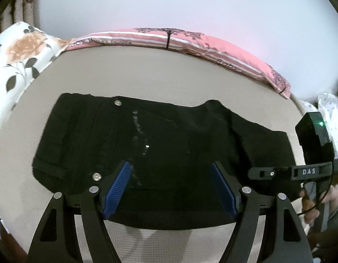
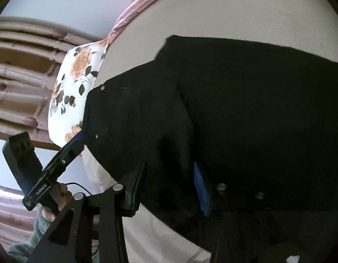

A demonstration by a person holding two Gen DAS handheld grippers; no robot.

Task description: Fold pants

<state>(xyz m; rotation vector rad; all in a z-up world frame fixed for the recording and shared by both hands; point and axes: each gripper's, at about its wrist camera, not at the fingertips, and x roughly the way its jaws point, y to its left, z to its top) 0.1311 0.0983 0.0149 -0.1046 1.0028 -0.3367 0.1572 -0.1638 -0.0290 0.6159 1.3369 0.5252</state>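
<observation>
Black pants [image 1: 169,131] lie folded in a wide band on the beige bed sheet [image 1: 169,74], waist end with silver snaps [image 1: 118,103] to the left. My left gripper [image 1: 170,164] hovers open over the near edge, blue pads [image 1: 118,186] wide apart and nothing pressed between them. My right gripper [image 1: 251,173] reaches over the pants' right end, a hand behind it. In the right wrist view the pants [image 2: 234,109] fill the frame. There the right gripper [image 2: 169,162] stands partly open, with black cloth lying loose between its pads. The left gripper [image 2: 81,134] shows at the left.
A floral pillow [image 1: 17,61] lies at the bed's left end, and a pink striped pillow [image 1: 191,41] runs along the far edge against a white wall. A white dotted cloth [image 1: 329,109] sits at the right. Brown curtains [image 2: 19,76] hang beyond the floral pillow.
</observation>
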